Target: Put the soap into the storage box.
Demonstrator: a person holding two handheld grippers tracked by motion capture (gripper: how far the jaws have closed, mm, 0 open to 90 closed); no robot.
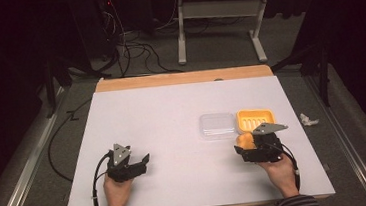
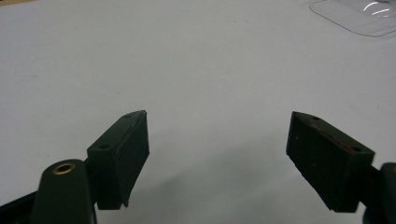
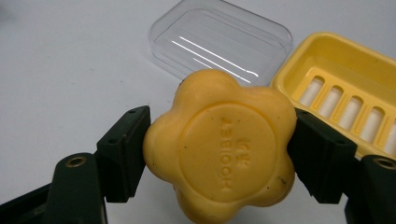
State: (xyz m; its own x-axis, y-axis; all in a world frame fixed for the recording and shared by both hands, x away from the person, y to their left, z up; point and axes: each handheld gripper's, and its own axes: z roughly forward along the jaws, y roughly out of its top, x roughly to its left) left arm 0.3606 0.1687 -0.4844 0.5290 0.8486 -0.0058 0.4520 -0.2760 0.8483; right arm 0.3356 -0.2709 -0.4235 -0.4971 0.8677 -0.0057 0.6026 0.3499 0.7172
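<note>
One bar of soap (image 3: 219, 154) is up in the right gripper (image 3: 219, 154), and that is the pickup part of the job looking done: in the right gripper view the two black jaws press against opposite sides of the yellow, flower-shaped bar, its stamped round face turned toward the camera, and it sits squarely between them with the white table (image 1: 162, 120) below. What's left, as I read it, is setting the bar into the yellow soap dish (image 3: 345, 70), which sits just beyond and to one side, its slotted floor bare and waiting. Beside that lies the clear lid (image 3: 219, 39), flat on the table and touching or nearly touching the dish, so closing the box would come last. Over on the near left edge, the left gripper (image 2: 217, 154) holds nothing, jaws spread wide over bare table, well apart from the action. From the high view the soap (image 1: 245, 140) hangs right at the dish's (image 1: 255, 118) near rim.
</note>
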